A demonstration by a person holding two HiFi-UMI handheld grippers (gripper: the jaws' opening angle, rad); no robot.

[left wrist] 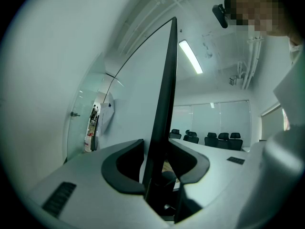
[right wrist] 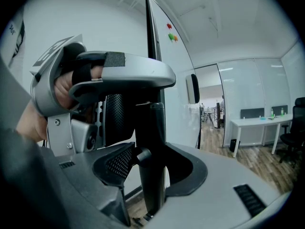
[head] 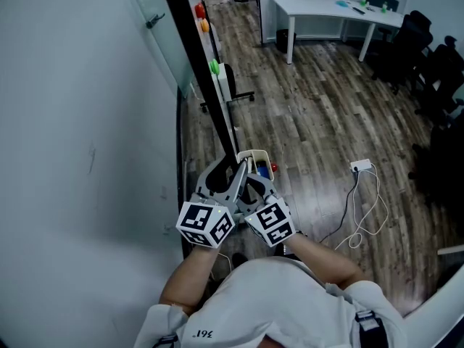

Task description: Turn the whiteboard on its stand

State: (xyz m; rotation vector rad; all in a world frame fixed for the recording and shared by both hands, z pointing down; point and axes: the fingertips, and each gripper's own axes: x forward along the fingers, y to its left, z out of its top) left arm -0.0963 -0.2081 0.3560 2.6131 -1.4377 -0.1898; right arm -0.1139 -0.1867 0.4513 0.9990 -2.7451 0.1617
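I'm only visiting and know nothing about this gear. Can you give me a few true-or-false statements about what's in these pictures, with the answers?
1. The left gripper and the right gripper both grip the black edge of the whiteboard. True.
2. The floor is grey carpet. False: it is wood planks.
3. Coloured magnets sit on the whiteboard. True.
4. The white table at the back is bare. False: a few small things lie on it.
5. The whiteboard lies flat on the floor. False: it stands upright.
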